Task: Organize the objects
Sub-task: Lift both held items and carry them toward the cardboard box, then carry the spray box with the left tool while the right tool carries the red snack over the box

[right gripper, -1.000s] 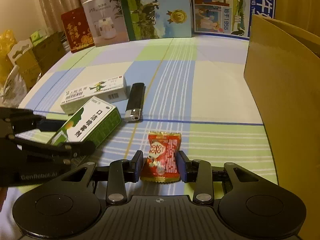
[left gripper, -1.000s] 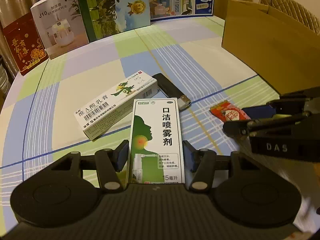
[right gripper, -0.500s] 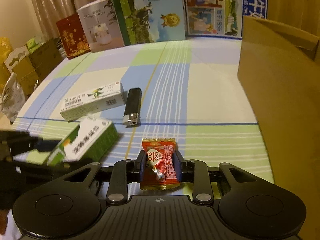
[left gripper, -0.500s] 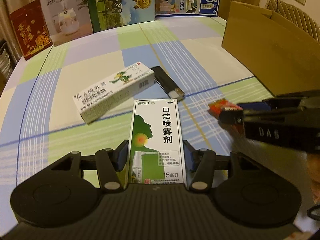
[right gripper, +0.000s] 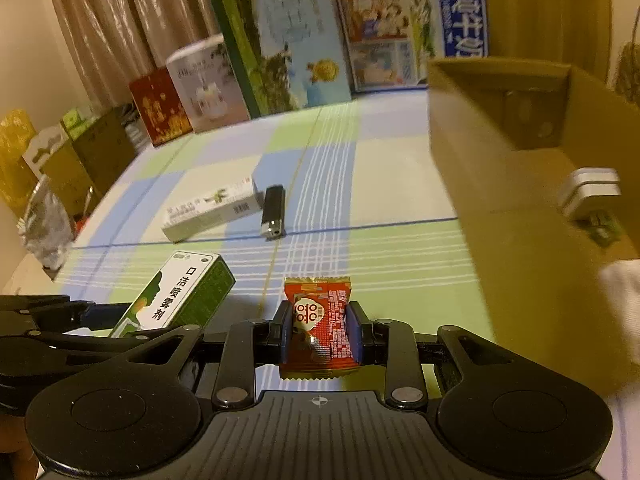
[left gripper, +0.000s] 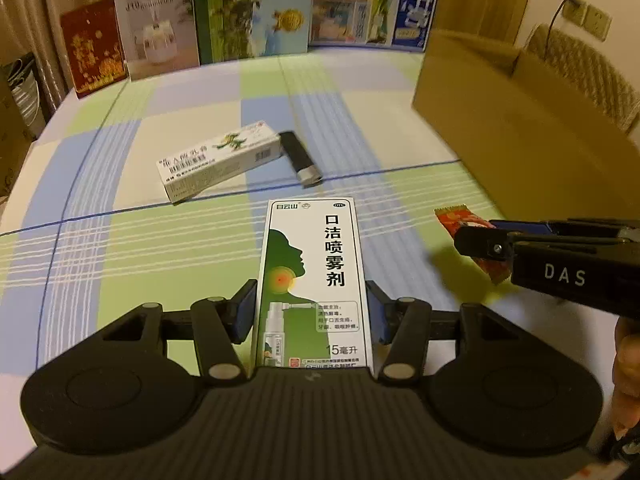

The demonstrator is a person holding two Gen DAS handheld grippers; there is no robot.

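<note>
With the left gripper [left gripper: 311, 312] clamping the spray box [left gripper: 314, 280] and the right gripper [right gripper: 320, 332] clamping the candy [right gripper: 320, 328], the carton [right gripper: 520, 168] awaits both, while the ointment box [right gripper: 212, 212] and lighter [right gripper: 273, 212] remain mid-table.

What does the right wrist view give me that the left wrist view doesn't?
Only the right wrist view looks into the open cardboard box, with a silver object and something white inside.

Only the left wrist view shows the wall socket.

Both show the left gripper shut on the green spray box, the right gripper shut on the red sachet, the white carton and the black lighter.
</note>
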